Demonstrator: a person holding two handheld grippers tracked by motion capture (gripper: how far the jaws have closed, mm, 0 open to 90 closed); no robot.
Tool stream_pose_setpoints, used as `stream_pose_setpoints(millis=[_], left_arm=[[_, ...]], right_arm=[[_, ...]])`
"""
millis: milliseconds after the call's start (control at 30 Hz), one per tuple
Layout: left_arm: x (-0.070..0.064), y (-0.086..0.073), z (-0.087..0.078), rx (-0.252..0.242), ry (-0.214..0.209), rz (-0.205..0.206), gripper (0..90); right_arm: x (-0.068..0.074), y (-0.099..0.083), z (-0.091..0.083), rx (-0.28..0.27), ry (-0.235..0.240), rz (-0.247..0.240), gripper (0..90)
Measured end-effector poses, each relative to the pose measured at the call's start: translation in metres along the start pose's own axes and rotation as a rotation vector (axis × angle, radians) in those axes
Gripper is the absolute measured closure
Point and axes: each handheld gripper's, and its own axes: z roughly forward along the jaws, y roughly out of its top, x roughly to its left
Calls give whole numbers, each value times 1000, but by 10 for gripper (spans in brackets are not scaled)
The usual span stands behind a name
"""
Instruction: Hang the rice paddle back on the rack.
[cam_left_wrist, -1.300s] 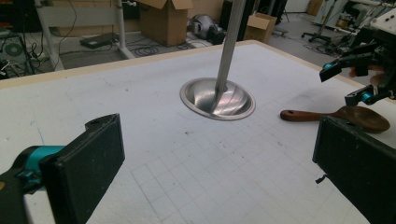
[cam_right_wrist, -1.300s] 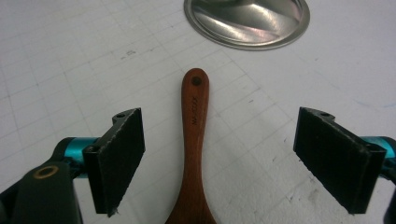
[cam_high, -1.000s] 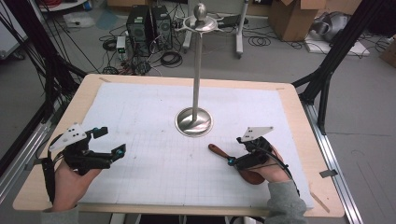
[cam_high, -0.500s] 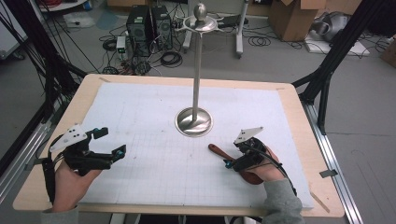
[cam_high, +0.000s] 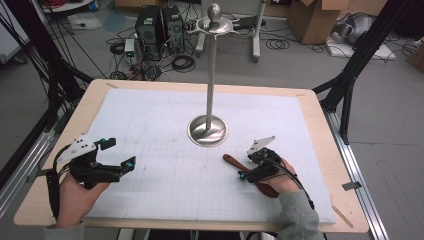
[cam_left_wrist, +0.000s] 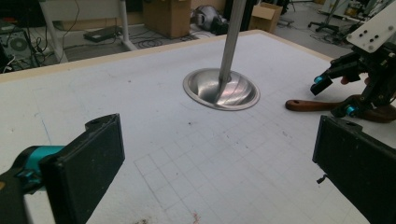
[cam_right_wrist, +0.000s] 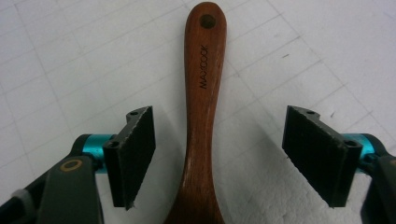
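Right now the right hand-held gripper (cam_right_wrist: 218, 158) stands wide open astride the wooden spoon's handle (cam_right_wrist: 201, 93), which lies flat on the tabletop (cam_high: 150, 130) near the metal stand (cam_high: 208, 131). Lower squarely, keep the handle centred between the pads, and close below the lettering; the bowl end is probably under the hand. The left hand-held gripper (cam_left_wrist: 219, 172) hangs open, empty.

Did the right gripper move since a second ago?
Yes. In the high view the right gripper has slid a little nearer the person, away from the stand, its jaws now open around the wooden spoon.
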Motion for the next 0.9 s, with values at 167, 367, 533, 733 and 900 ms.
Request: stream_pose_setpoints(millis=[167,367,533,733,900], left_arm=[[2,0,-3,-7,3,-3,26],[1,0,-1,-9,-4,-7,26],[-2,0,3,2,-16,0,26],[-1,0,1,-4,-11,0,26],[0,1,0,-7,-10,-3,26]], right_arm=[[0,-1,-2,6,14,7,334],[1,-2,-5,14,14,3,440],[4,-2,-6,15,25,-8,527],[3,-3,-8,18,34,-8,600],[3,-5,-9,19,37,-10,654]])
